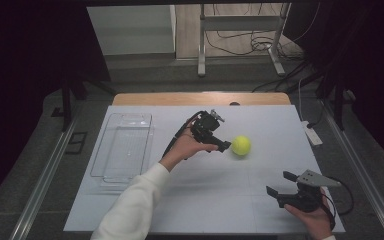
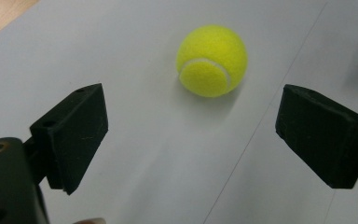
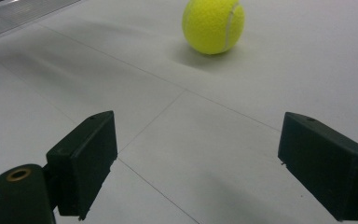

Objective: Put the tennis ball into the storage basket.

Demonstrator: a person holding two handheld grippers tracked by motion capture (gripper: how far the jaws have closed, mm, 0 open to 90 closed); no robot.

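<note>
Tennis ball point(image 1: 241, 145) sat right of centre in the high view, on the white desk point(image 1: 220, 200), just beyond the left claw point(image 1: 223, 145), jaws spread wide. Right claw point(image 1: 281, 183) at lower right, likewise agape. Judged light, springy, felt grippy; prone to roll. Best pinched across the widest middle.

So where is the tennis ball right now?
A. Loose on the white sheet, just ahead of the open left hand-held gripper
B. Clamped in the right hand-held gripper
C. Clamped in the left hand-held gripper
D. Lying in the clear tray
A: the tennis ball rests on the white sheet, beyond the left hand-held gripper, whose jaws stand wide apart.
</note>
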